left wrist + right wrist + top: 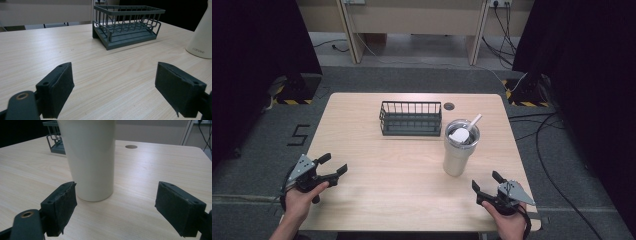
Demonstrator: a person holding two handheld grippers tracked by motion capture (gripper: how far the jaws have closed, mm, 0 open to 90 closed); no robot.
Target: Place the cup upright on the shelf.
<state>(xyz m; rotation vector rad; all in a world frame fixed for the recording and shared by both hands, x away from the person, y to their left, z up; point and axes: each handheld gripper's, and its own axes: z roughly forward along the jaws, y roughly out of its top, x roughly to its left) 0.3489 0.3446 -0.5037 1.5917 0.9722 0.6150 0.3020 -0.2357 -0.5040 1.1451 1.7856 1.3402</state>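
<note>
Tumbler [459, 150], cream and smooth, stands at my right gripper's [488, 183] eleven o'clock, near it, untouched. From above I see its steel rim and a white spoon [463, 131] inside; my gripper views hide that. Wire basket [410, 118] sits behind. Left gripper [333, 165] and right both gape, holding nothing.

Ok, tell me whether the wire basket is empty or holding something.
Empty: the dark wire basket shows only its bare slatted floor in the high view and the left gripper view.
</note>
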